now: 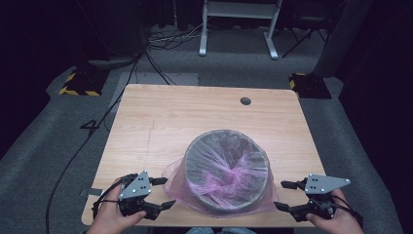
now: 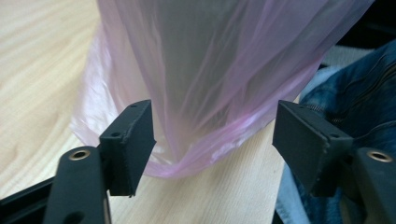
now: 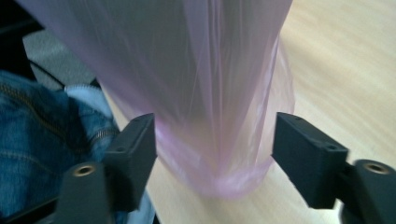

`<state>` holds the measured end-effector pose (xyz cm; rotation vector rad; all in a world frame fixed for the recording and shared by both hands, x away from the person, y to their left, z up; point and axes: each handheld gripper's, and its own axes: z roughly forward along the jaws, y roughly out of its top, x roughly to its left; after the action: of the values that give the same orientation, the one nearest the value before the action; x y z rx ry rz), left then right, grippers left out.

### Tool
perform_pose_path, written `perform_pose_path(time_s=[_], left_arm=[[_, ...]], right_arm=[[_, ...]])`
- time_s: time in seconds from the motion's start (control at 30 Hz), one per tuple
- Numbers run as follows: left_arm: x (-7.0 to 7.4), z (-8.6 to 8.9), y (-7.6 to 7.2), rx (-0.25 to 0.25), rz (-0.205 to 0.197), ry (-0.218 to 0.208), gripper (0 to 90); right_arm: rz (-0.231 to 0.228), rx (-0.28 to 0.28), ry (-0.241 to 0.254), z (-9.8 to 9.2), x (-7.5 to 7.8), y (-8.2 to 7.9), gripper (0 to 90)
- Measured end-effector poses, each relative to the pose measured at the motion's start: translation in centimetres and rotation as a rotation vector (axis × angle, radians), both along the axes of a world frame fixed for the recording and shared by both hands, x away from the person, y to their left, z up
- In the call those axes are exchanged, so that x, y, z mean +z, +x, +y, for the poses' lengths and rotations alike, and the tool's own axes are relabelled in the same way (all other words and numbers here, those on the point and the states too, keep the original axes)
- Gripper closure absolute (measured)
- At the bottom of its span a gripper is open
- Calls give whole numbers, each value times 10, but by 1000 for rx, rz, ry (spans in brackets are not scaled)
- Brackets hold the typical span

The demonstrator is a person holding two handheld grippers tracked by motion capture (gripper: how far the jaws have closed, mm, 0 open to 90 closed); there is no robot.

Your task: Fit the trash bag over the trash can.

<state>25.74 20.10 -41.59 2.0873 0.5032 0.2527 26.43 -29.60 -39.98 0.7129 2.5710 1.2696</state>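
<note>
Left gripper [image 1: 163,193]: jaws spread wide, nothing held. Positioned low at the near left of the table [image 1: 160,117], aimed inward at the loose skirt of the pink bag [image 2: 201,140]. Bag film lying between the jaws but apart from both pads, as seen in the left gripper view. Held by the left hand [image 1: 114,214] from behind, cable trailing off the table edge.

Right gripper [image 1: 283,195]: jaws likewise spread wide, empty. Mirrored at the near right, pointed at the opposite side of the same bag [image 3: 219,154]. Film bunched at the base between the jaws, not touched by either pad. Right hand [image 1: 336,219] gripping the handle from the near edge.

Bin [image 1: 227,168]: grey, round, standing upright near the front edge of the table, centred between the two grippers. Pink bag fitted as a liner: pushed down inside, folded over the rim, and hanging outside the wall to pool on the tabletop. Bag possibly slack rather than snug around the rim; not clear from above.

Symmetric low placement judged as preparation for a two-sided pinch on the hanging film, probably to pull the liner down or lift it off. Wide opening suited to gathering a thick fold. Denim-clad legs [image 2: 355,93] visible beyond the table edge.

Risk: thin film slipping or tearing under uneven pull.
</note>
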Motion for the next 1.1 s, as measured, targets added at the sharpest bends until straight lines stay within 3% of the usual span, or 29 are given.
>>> perform_pose_path(time_s=[0.1,0.27,0.33,0.4,0.47,0.53,0.67,0.8,0.87,0.93,0.97,1.07,1.1], left_arm=[[9,1,2,34,-55,-9,247],[15,-14,16,17,-74,-24,233],[12,-22,24,-5,-65,-26,226],[10,-27,29,-21,-59,-32,229],[9,-30,32,-46,-58,-40,261],[10,-31,34,-65,-53,-63,329],[14,-29,34,-73,-54,-95,415],[16,-27,35,-51,-72,-111,335],[18,-28,35,-50,-70,-126,293],[20,-28,34,-89,-52,-130,407],[21,-28,33,-108,-51,-129,548],[18,-29,33,-108,-23,-78,828],[15,-30,34,-106,-11,-78,854]], right_arm=[[-4,-3,27,7,1,3,242],[-33,9,74,27,3,8,238],[-54,16,71,31,4,12,355],[-43,56,62,32,6,17,614],[-47,63,50,32,8,21,812],[-45,47,63,30,9,25,900],[-57,-9,76,23,10,34,900],[-47,-23,71,21,8,38,900],[-62,-15,71,22,9,37,900],[-80,6,84,25,13,34,900],[-89,14,87,27,15,33,900],[-102,17,82,29,20,33,900],[-97,12,77,29,20,34,900]])
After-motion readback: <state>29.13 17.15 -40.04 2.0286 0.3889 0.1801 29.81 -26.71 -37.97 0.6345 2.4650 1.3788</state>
